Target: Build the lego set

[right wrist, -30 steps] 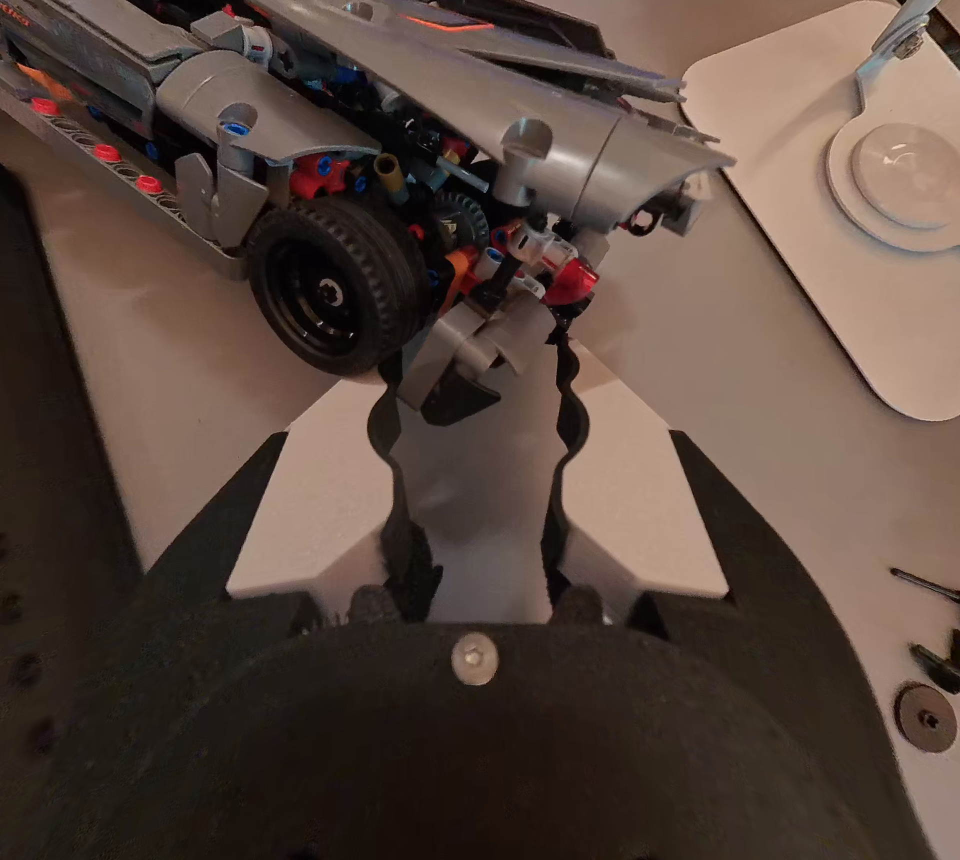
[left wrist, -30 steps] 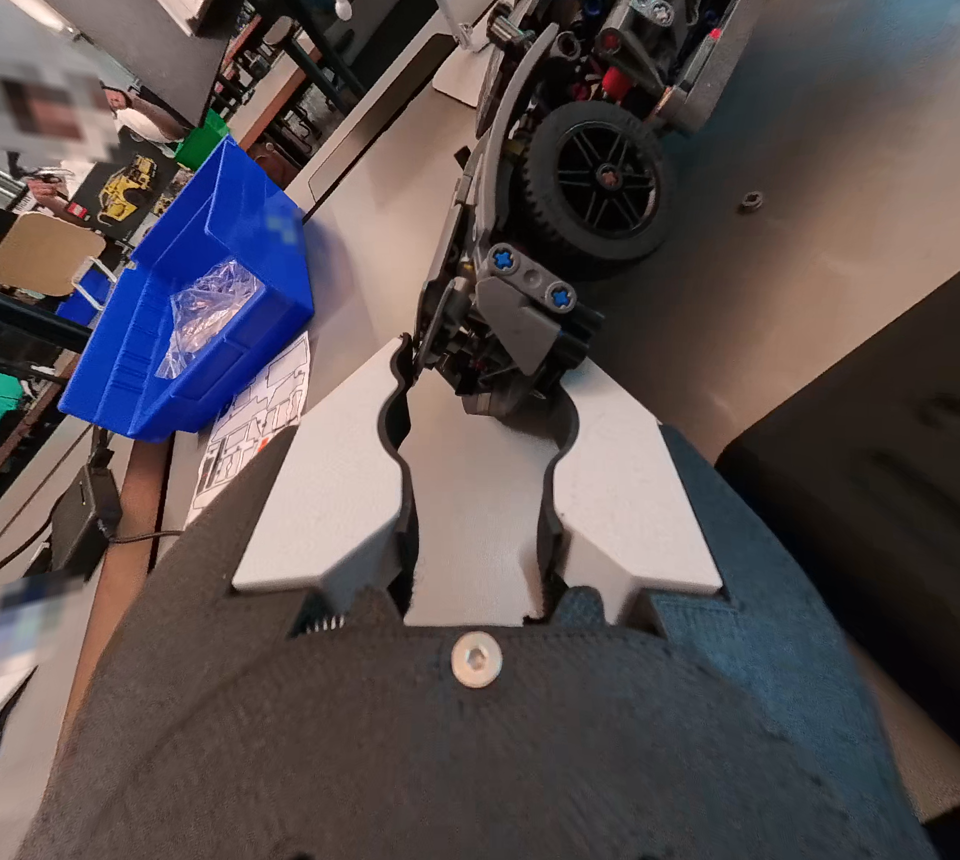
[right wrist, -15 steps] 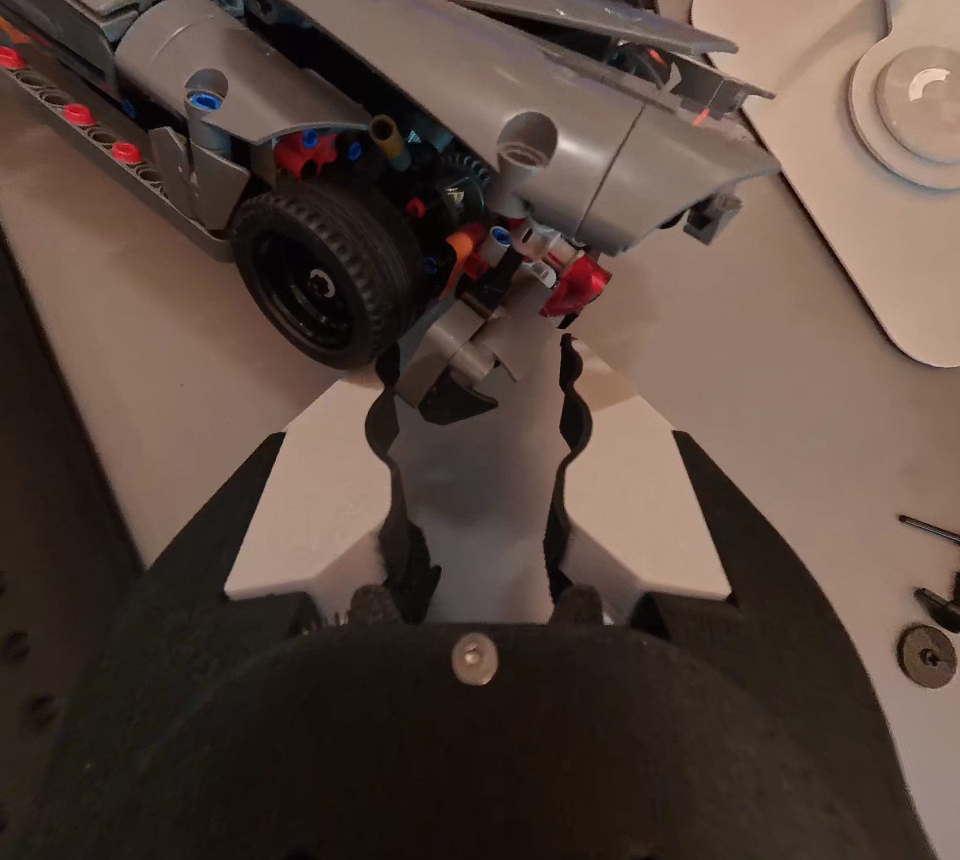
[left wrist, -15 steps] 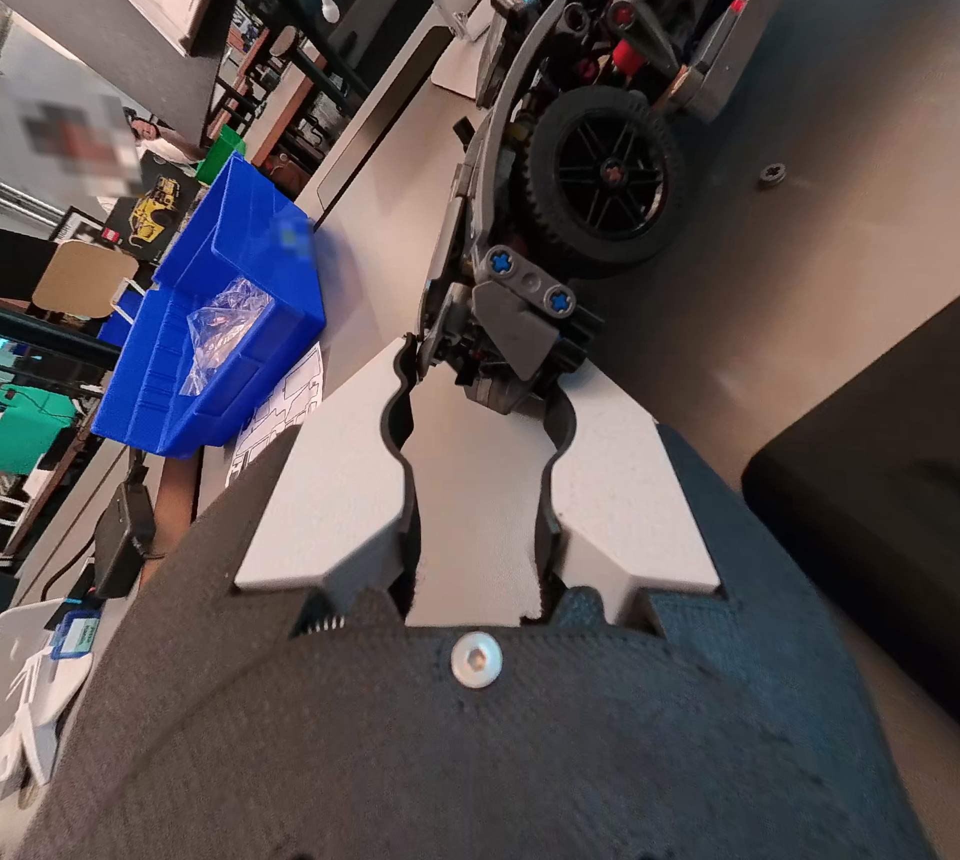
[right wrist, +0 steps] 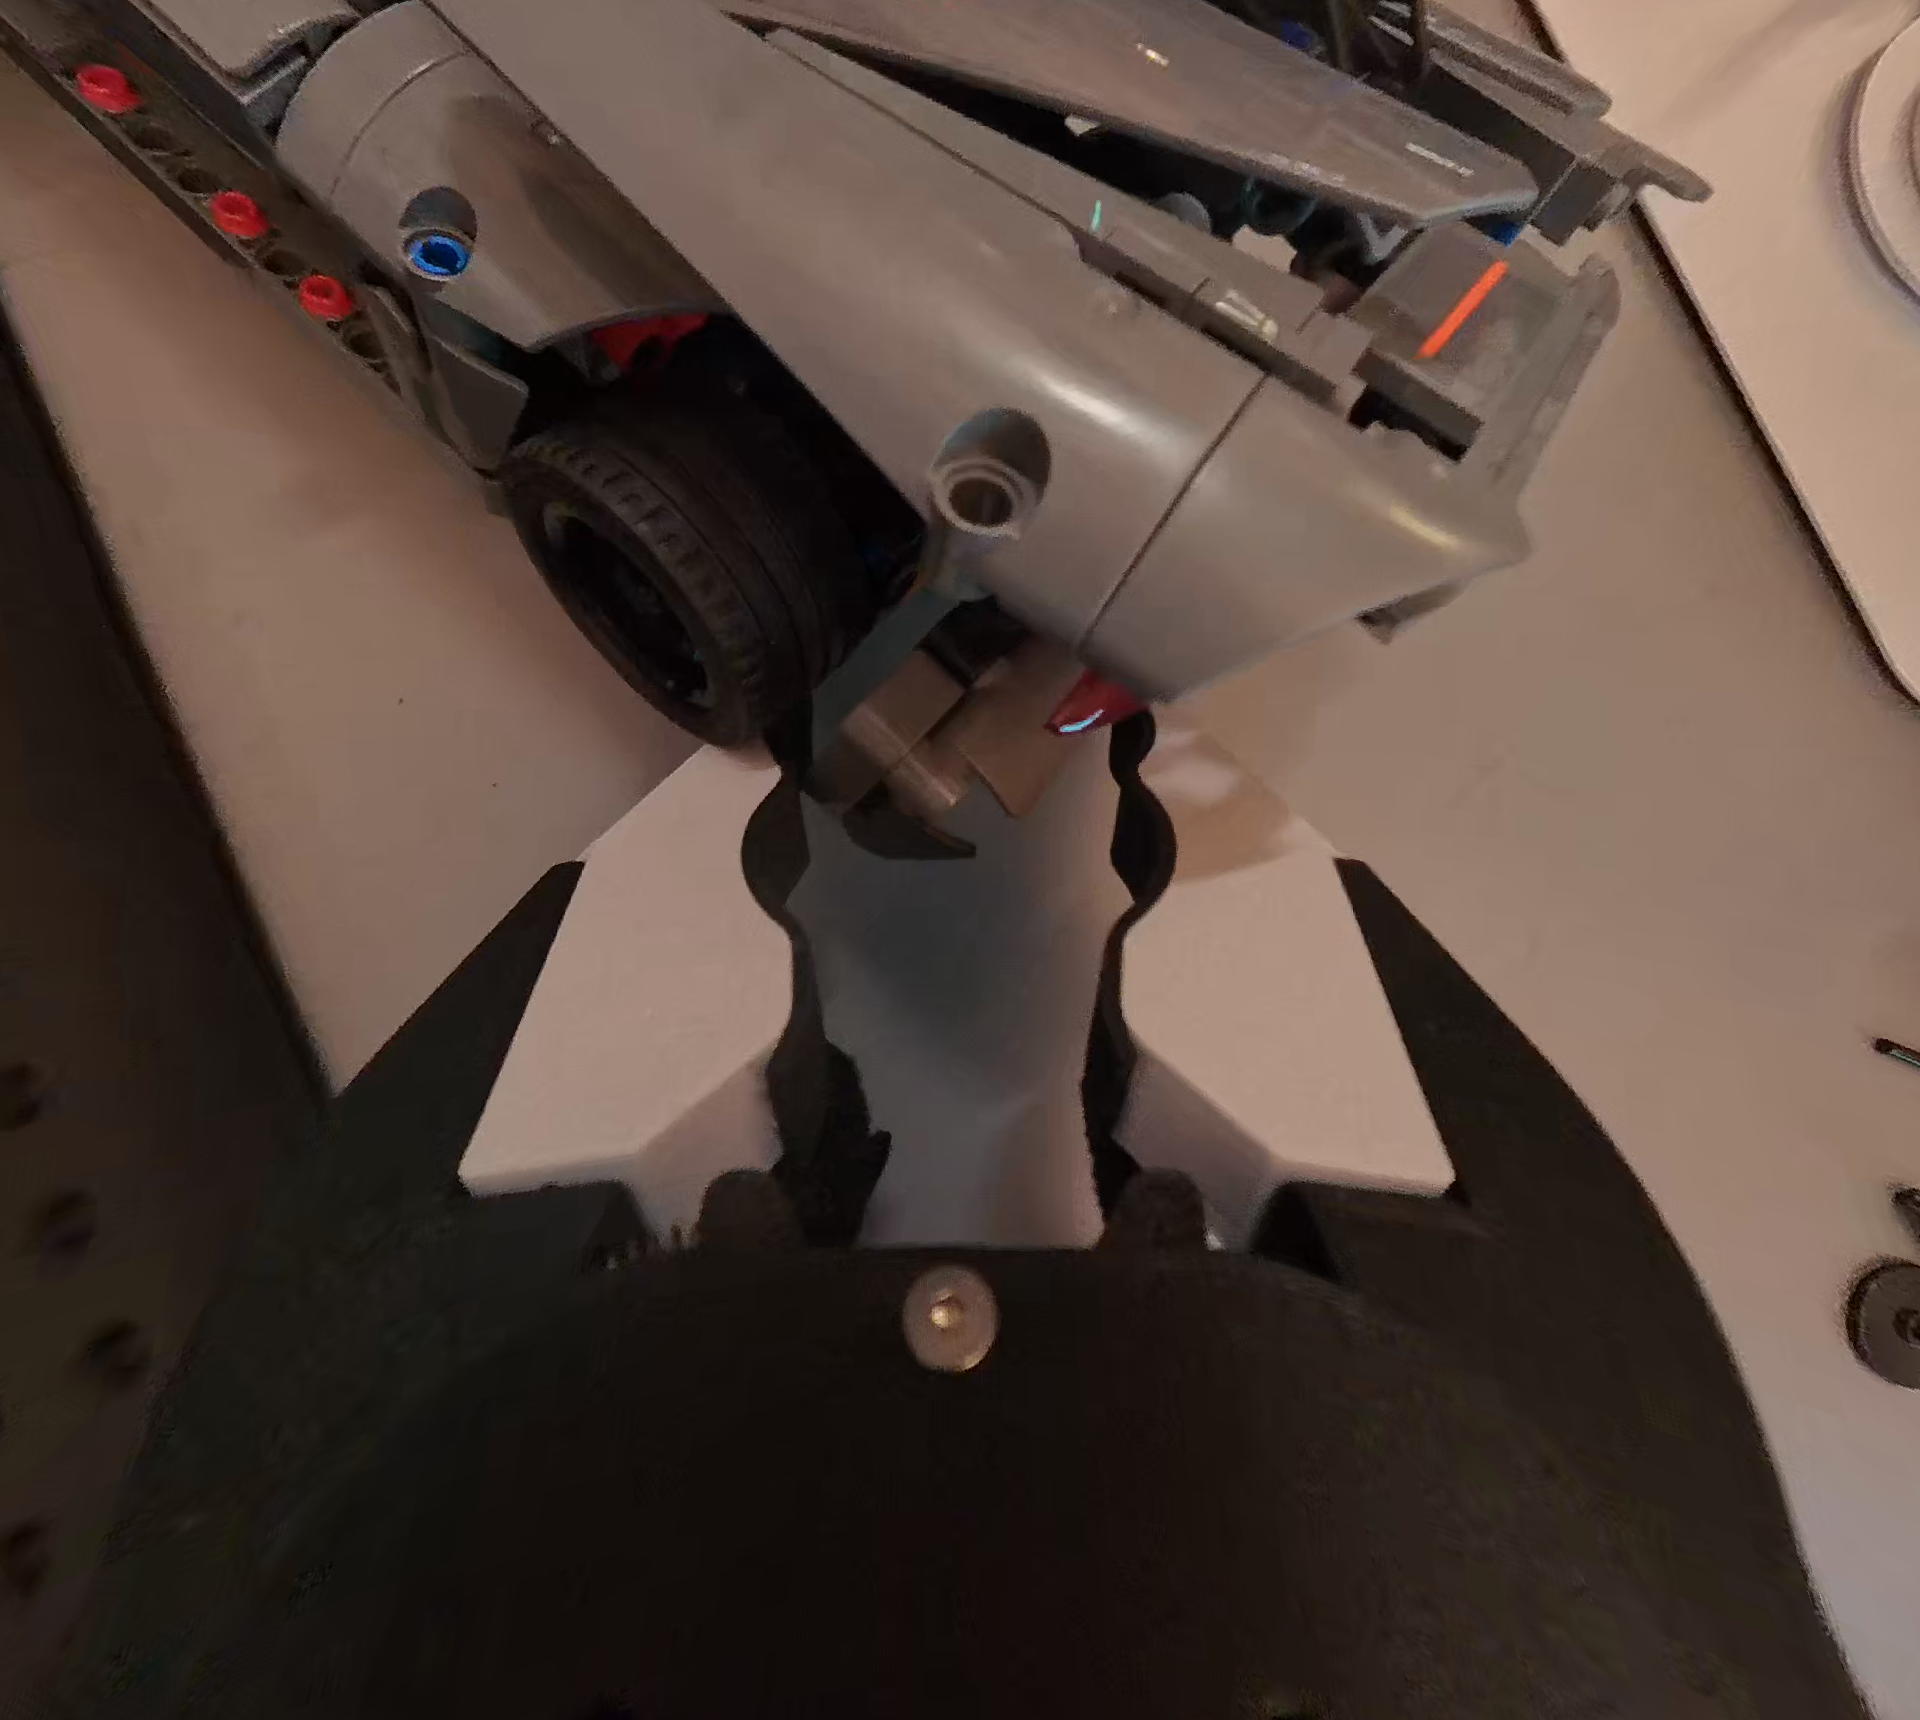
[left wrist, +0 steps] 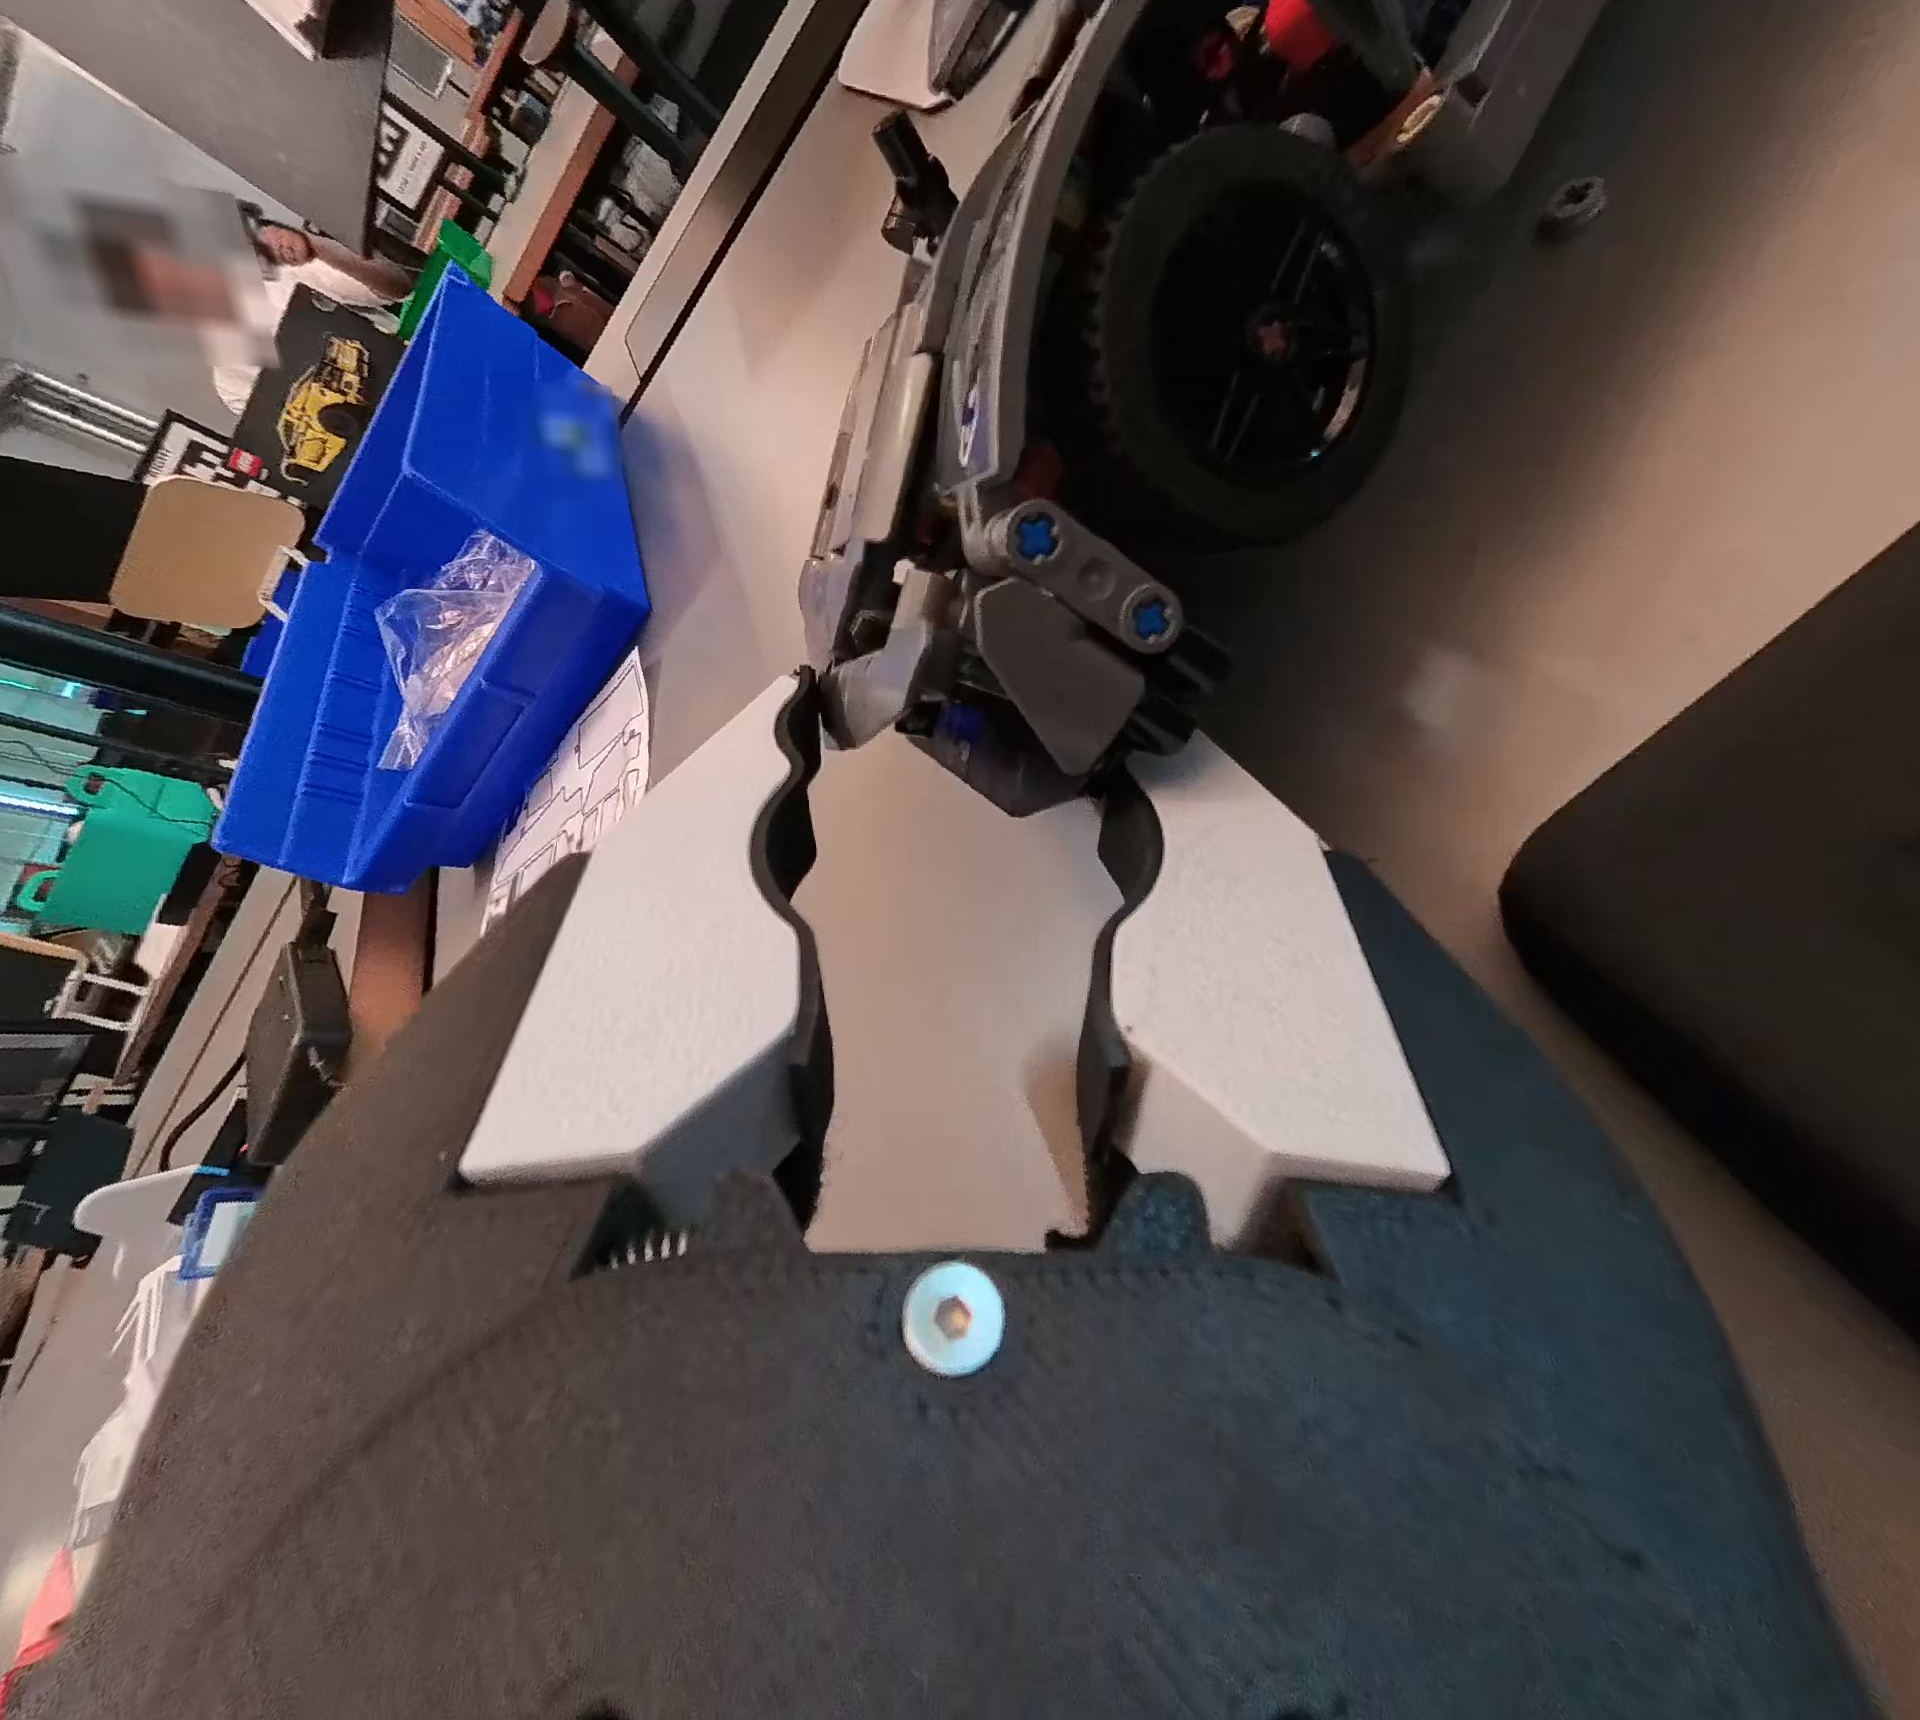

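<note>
Each tool grips one end of the grey car (right wrist: 883,299): left tool (left wrist: 966,735), right tool (right wrist: 956,766); turn it slowly, both grips firm, above the bench (right wrist: 1455,839)

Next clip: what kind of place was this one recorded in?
Probably a workshop or lab, not a home. A long pale workbench carries a blue parts bin with a plastic bag inside, beside a half-built grey toy car. Behind the bench are dark shelving racks crowded with gear.
</note>
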`<state>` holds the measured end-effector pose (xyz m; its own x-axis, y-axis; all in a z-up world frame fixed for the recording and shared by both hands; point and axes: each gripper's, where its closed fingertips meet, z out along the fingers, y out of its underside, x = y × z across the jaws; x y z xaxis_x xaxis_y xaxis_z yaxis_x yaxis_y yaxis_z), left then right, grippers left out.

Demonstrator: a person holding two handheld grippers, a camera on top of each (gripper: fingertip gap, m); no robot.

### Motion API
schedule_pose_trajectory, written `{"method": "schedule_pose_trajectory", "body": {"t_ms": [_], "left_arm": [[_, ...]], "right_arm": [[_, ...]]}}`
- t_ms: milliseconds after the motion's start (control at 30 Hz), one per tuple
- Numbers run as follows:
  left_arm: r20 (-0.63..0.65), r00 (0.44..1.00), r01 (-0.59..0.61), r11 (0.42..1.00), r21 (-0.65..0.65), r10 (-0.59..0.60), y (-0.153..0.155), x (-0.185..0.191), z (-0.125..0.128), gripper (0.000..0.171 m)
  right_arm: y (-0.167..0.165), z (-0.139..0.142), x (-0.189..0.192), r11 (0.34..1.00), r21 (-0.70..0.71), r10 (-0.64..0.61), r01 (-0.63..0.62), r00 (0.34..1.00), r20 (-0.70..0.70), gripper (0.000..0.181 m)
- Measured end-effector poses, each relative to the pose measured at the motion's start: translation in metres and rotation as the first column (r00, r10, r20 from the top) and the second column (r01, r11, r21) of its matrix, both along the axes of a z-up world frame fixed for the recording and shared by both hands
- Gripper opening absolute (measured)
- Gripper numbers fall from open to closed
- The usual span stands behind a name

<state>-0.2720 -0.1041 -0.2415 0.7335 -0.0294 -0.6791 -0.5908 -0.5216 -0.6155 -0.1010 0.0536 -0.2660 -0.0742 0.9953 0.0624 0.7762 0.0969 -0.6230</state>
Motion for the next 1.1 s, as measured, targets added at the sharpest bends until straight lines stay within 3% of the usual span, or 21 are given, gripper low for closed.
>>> {"method": "schedule_pose_trajectory", "body": {"t_ms": [467,700,1100], "left_arm": [[0.000,1.000,-0.018,0.999,-0.034,0.019,-0.003,-0.005,-0.005,0.051],[-0.050,0.998,-0.051,0.994,-0.101,0.046,-0.009,-0.007,-0.013,0.051],[-0.176,0.982,-0.094,0.980,-0.173,0.063,-0.013,-0.013,-0.011,0.052]], "right_arm": [[-0.006,-0.006,0.001,0.999,0.009,0.038,-0.039,0.999,0.033,0.051],[-0.014,-0.008,0.006,0.997,0.003,0.081,-0.081,0.995,0.060,0.044],[-0.020,-0.010,0.021,0.994,-0.043,0.099,-0.096,0.991,0.085,0.048]]}}
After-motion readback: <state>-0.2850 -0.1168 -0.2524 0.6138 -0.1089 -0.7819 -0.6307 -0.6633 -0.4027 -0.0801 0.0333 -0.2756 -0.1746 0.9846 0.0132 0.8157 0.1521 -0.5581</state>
